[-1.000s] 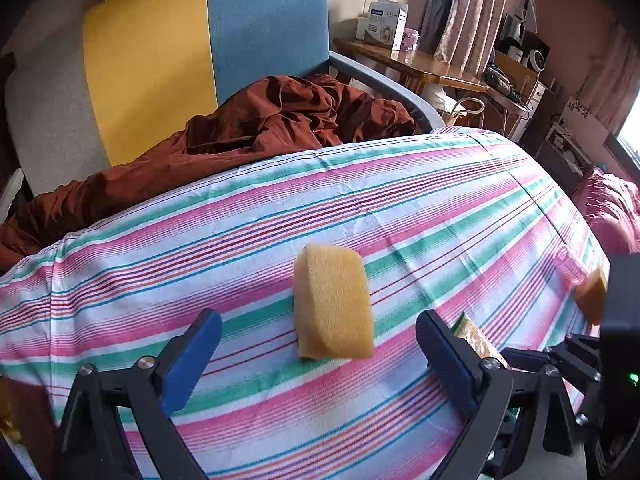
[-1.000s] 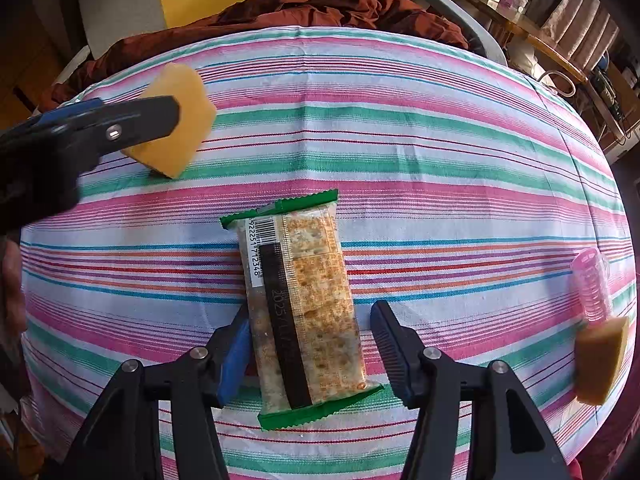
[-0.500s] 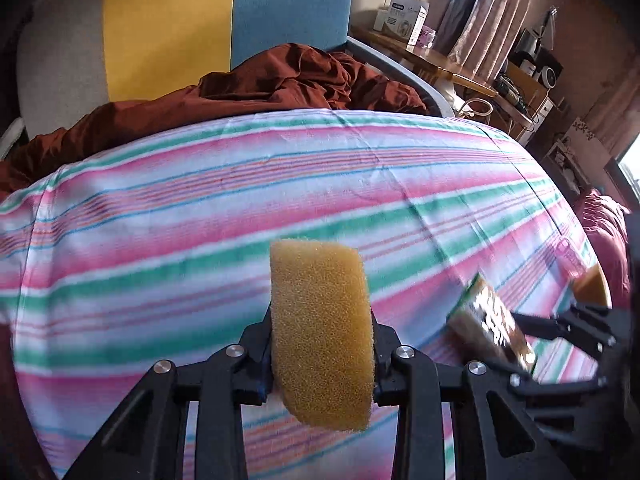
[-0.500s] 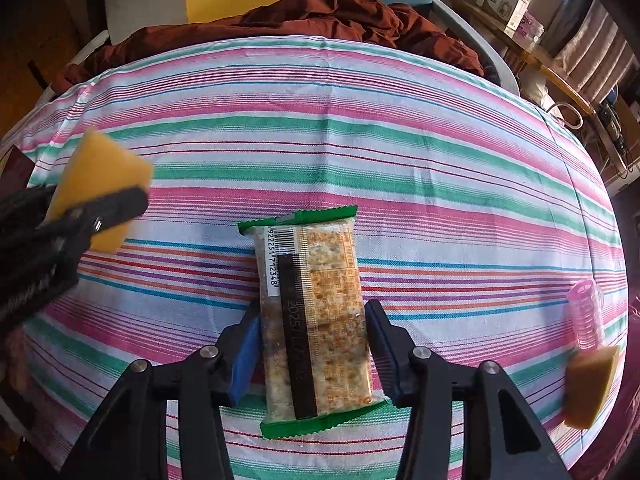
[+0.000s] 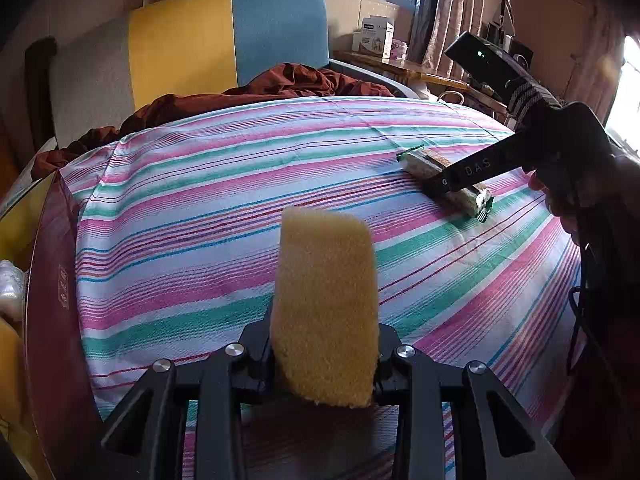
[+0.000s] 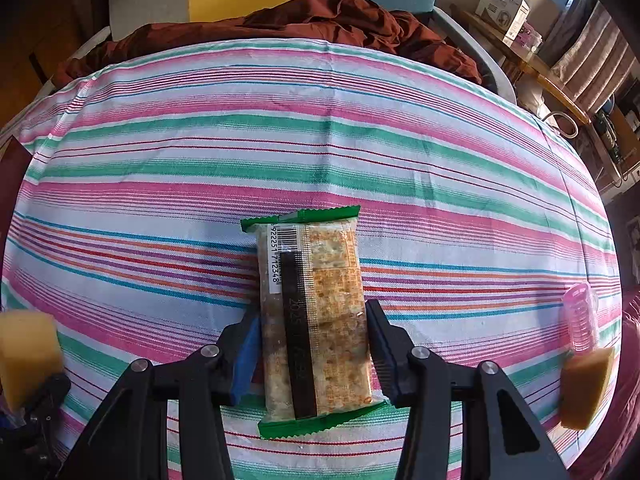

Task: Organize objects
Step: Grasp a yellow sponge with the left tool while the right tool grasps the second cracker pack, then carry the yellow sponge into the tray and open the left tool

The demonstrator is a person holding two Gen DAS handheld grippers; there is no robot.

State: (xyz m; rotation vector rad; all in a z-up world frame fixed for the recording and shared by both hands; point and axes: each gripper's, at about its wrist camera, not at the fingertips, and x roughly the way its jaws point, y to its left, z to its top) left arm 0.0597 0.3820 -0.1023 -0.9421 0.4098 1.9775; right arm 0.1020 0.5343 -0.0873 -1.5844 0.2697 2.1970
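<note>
Above striped cloth (image 5: 200, 200) | left gripper (image 5: 324, 364) clamps sponge (image 5: 326, 308) | angled down

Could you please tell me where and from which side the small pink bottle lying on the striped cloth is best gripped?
Grip the pink bottle across its ribbed middle, coming from above, claw pads on its two long sides. It lies flat on the striped cloth, and a yellow sponge crowds its near end, so an end-on approach looks awkward.
</note>
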